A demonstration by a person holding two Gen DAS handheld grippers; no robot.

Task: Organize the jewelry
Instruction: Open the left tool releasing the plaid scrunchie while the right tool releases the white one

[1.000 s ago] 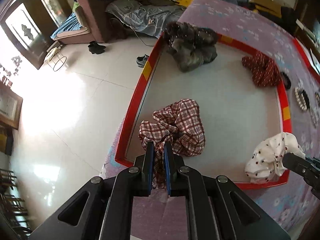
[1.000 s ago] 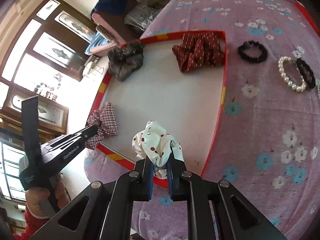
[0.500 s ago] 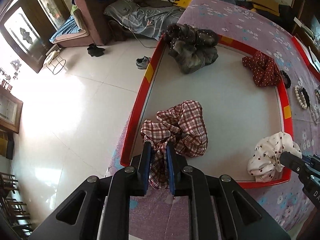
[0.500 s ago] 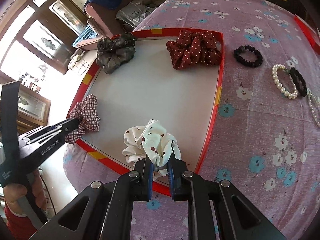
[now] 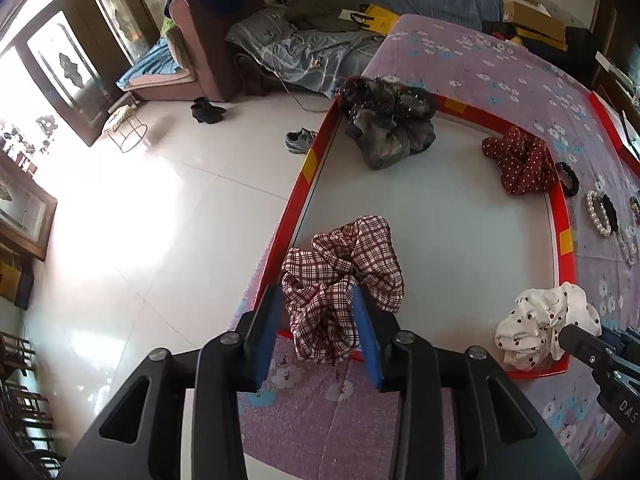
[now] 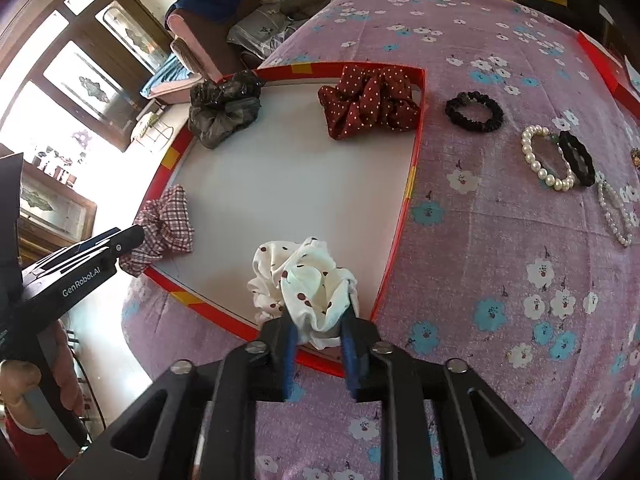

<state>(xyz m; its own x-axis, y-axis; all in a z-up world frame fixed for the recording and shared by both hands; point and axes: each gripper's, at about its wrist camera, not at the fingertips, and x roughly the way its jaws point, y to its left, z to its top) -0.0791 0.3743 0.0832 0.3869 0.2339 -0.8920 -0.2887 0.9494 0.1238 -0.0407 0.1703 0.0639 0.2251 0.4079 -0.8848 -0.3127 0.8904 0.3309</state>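
Note:
A red-rimmed white tray (image 5: 440, 216) lies on the purple flowered cloth. A plaid scrunchie (image 5: 340, 276) rests at its near left corner, draped over the rim, between the open jaws of my left gripper (image 5: 316, 300). A white dotted scrunchie (image 6: 304, 280) lies at the near right corner between the open jaws of my right gripper (image 6: 318, 328). A grey scrunchie (image 5: 388, 128) and a red dotted scrunchie (image 5: 520, 160) sit at the tray's far corners.
Right of the tray on the cloth lie a black scrunchie (image 6: 474, 112), a pearl bracelet (image 6: 546, 160), a second black band (image 6: 576, 156) and a pearl string (image 6: 614, 216). The bed edge drops to a tiled floor (image 5: 140, 220) on the left.
Both grippers have opened and let go of their scrunchies, which now rest on the tray's near corners. Both grippers have drawn back a little.

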